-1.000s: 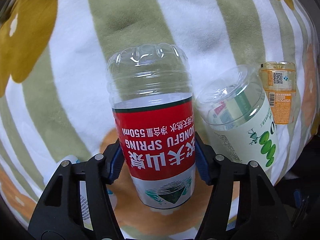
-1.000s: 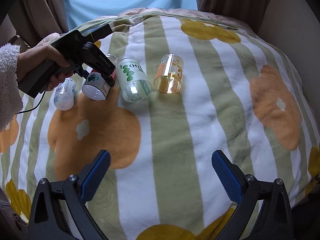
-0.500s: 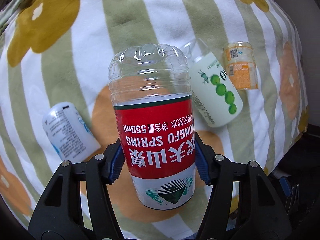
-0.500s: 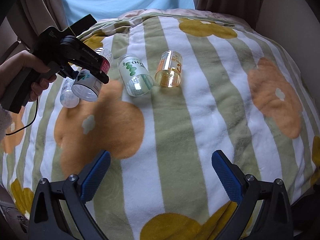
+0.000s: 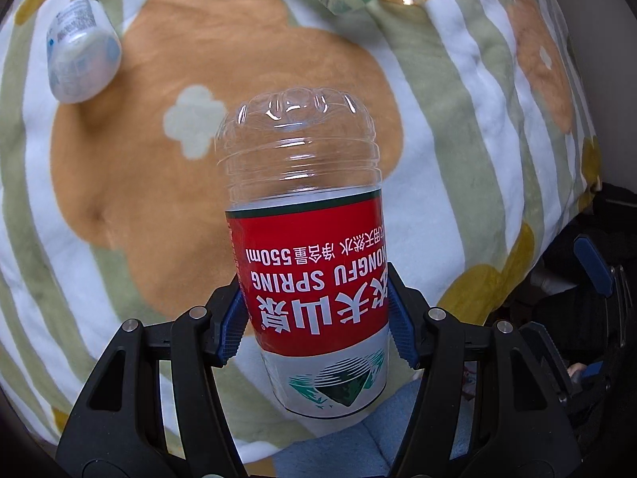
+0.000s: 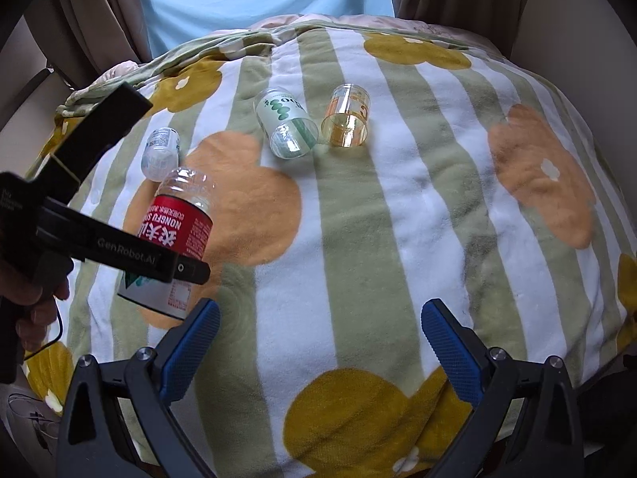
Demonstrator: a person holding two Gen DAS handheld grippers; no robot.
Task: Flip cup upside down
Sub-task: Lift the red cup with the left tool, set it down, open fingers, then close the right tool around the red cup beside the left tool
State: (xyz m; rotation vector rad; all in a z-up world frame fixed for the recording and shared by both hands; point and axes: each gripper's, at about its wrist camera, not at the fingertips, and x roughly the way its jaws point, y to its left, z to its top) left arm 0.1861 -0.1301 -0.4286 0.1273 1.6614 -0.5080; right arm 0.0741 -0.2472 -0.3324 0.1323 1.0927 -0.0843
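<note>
Clamped between the blue ribbed pads of the left gripper (image 5: 316, 318) was a clear plastic cup cut from a water bottle, wrapped in a glossy red label with white lettering (image 5: 314, 279). Its jaws pressed the label from both sides, near the open cut rim. The cup's closed, lobed base pointed away from the camera, so the printing read upside down in the left wrist view. In the right wrist view the same cup (image 6: 175, 235) hung tilted in the air above an orange flower patch, base up and away, open rim low, clear of the fabric.

Jaws of the right gripper (image 6: 318, 338) stood wide apart with nothing between them (only the blanket showed in the gap).

Underneath lay a plush fleece blanket with green and white stripes and orange and mustard flower shapes (image 6: 358, 219). Three other cut-bottle cups lay on their sides on it: a small cloudy white one with fine print (image 6: 161, 153), a clear one with a white label and green dots (image 6: 284, 123), and, just beside that, an amber-tinted one with an orange label (image 6: 346, 121). A person's hand (image 6: 34, 298) gripped the left gripper's black handle.
</note>
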